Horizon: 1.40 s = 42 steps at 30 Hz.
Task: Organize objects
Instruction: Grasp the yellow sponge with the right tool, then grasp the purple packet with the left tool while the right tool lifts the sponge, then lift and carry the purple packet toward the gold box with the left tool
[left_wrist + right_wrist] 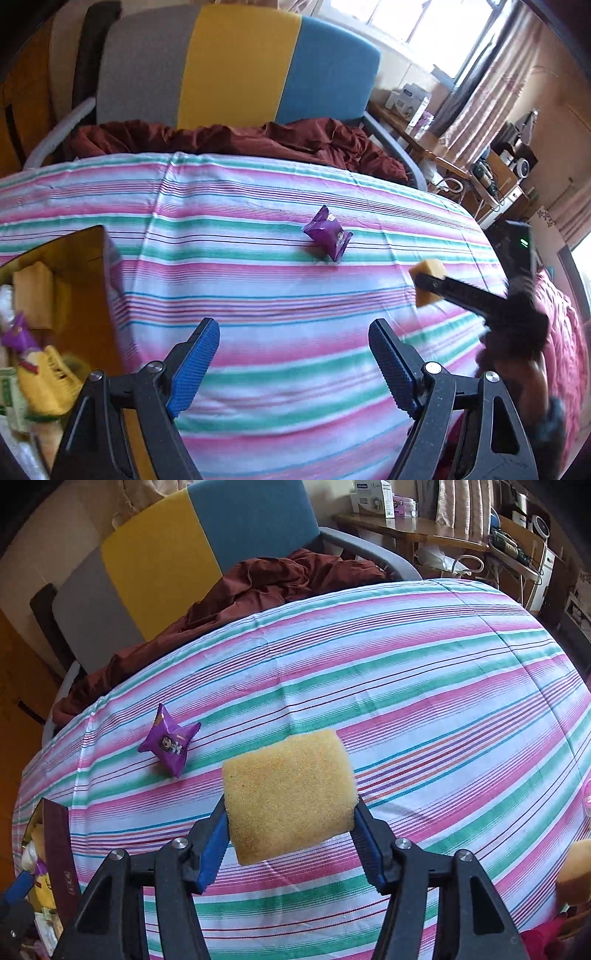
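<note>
A yellow sponge (290, 794) hangs above the striped cloth (443, 701), and my right gripper (290, 805) is shut on it, blue pads pressing both of its sides. In the left wrist view the same sponge (432, 267) and right gripper (430, 282) appear at the right. A purple snack packet (328, 234) lies alone on the cloth, to the upper left of the sponge (170, 744). My left gripper (293, 325) is open over the cloth with nothing between its fingers. An open cardboard box (74, 266) at the left holds several packets.
Behind the cloth-covered surface stands a chair with a grey, yellow and blue back (240, 66), with a crumpled maroon cloth (258, 140) on its seat. A cluttered wooden desk (424, 136) is at the back right. A blurred orange thing (576, 867) shows at the right edge.
</note>
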Each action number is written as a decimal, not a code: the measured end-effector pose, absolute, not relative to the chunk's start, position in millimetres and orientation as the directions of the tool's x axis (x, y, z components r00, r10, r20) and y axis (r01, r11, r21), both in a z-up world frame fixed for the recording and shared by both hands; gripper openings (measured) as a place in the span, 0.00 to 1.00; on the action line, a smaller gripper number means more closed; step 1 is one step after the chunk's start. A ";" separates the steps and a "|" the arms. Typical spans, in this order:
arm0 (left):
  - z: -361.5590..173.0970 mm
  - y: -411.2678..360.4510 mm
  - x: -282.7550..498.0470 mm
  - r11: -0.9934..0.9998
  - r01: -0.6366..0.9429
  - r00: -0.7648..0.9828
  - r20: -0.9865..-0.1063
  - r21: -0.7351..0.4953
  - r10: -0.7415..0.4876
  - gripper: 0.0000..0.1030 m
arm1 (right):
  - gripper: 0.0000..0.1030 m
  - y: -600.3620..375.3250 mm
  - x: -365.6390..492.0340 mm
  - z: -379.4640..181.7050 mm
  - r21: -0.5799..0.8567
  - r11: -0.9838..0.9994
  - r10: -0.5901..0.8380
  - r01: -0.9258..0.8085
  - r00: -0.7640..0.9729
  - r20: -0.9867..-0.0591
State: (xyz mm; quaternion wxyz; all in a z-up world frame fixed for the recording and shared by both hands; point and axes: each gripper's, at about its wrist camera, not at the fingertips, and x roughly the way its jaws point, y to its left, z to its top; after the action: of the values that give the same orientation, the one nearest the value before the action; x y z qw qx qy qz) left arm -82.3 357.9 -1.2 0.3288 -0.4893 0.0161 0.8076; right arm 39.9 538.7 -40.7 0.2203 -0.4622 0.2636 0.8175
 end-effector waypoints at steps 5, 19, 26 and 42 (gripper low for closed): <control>-24.4 405.9 -109.9 -0.806 -0.506 -0.275 -0.828 -0.308 0.489 0.78 | 0.60 542.7 44.5 -40.4 0.269 -0.737 0.089 -0.620 -0.484 -0.870; -74.3 507.2 -176.4 -0.867 -0.374 -0.270 -0.856 -0.329 0.441 0.73 | 0.61 554.1 49.8 -42.6 0.379 -0.689 0.006 -0.618 -0.528 -0.849; -90.8 528.6 -180.7 -0.885 -0.408 -0.320 -0.872 -0.226 0.370 0.60 | 0.61 554.9 49.2 -44.1 0.386 -0.684 0.003 -0.618 -0.532 -0.847; -86.8 413.1 -73.4 -0.758 -0.625 -0.308 -0.834 -0.186 0.458 0.49 | 0.60 523.0 27.0 -57.8 0.271 -0.817 -0.015 -0.509 -0.451 -0.893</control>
State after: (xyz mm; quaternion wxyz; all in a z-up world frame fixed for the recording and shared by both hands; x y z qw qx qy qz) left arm -73.4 413.1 -86.8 0.3369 -0.4824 0.0865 0.8040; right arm 27.0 523.0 -57.8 0.1522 -0.5015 0.2614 0.8105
